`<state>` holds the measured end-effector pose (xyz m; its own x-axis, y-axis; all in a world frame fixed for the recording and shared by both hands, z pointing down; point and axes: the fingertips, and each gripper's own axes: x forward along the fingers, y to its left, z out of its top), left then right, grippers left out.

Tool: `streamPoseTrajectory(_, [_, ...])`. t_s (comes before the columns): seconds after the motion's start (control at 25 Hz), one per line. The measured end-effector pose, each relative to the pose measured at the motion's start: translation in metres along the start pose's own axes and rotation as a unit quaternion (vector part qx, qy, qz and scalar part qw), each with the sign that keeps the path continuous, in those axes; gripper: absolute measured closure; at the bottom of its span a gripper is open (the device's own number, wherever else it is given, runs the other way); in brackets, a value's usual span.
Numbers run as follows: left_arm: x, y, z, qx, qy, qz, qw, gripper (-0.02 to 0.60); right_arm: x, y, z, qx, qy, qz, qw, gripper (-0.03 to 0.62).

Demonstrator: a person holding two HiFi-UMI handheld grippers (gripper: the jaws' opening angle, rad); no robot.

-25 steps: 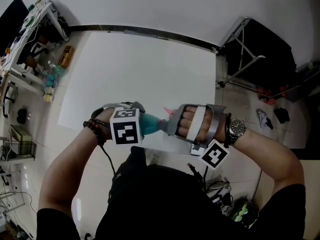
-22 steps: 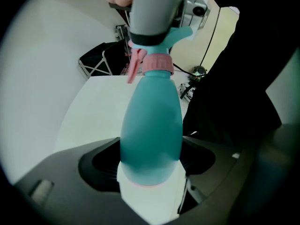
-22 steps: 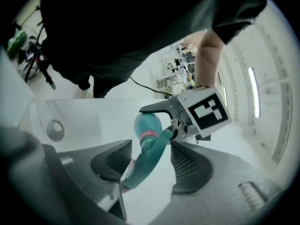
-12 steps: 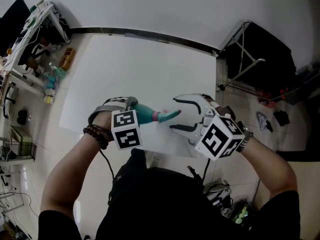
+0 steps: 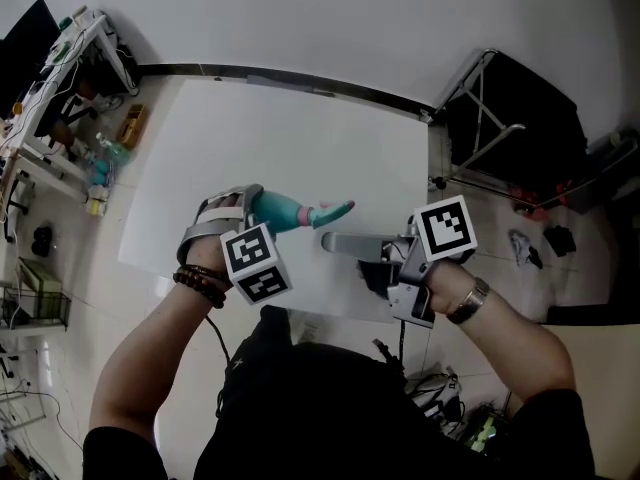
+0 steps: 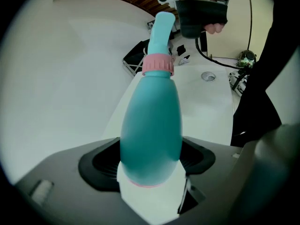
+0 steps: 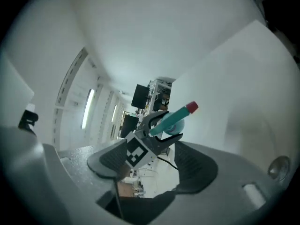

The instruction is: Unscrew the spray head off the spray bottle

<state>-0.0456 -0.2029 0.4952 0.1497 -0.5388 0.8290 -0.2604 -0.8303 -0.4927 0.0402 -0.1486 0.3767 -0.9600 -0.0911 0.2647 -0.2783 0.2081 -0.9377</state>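
Observation:
A teal spray bottle (image 5: 278,209) with a pink collar (image 5: 312,215) and teal spray head (image 5: 335,210) lies nearly level above the white table. My left gripper (image 5: 258,204) is shut on its body. In the left gripper view the bottle (image 6: 151,121) rises from between the jaws, with its collar (image 6: 158,63) and spray head (image 6: 161,28) pointing away. My right gripper (image 5: 345,254) hangs just below and right of the spray head, apart from it. Its jaws have just been opening, then closing slightly, with nothing between them. The right gripper view shows the bottle (image 7: 172,118) ahead, beyond the open jaws.
The white table (image 5: 250,128) stretches out behind the hands. A cluttered shelf (image 5: 60,78) stands at the left. A black folding stand (image 5: 515,98) stands to the right of the table. Small items and cables lie on the floor near the right (image 5: 535,238).
My right gripper has let go of the spray head, rolled over and drawn back to the right. My left gripper has swung the bottle up and to the left.

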Motion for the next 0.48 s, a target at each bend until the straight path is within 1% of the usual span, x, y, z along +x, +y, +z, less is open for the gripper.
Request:
streamPoseTrajectory(0.12, [0.000,0.007,-0.001,0.015,0.003,0.021,0.9997,0.183,0.012,-0.017,0.014,0.068,-0.042,-0.004,0.997,0.289])
streamPoseTrajectory(0.24, [-0.003,0.004,0.004,0.038,0.006,0.044,0.9983,0.183,0.014,-0.033,0.016,0.110,-0.060,-0.008,0.992,0.289])
streamPoseTrajectory(0.36, [-0.005,0.000,0.011,0.059,0.009,0.062,0.9963,0.183,0.015,-0.043,0.015,0.127,-0.065,-0.008,0.990,0.314])
streamPoseTrajectory(0.48, [-0.004,0.000,0.013,0.072,0.015,0.072,0.9947,0.183,0.020,-0.044,0.015,0.128,-0.060,0.001,0.990,0.348])
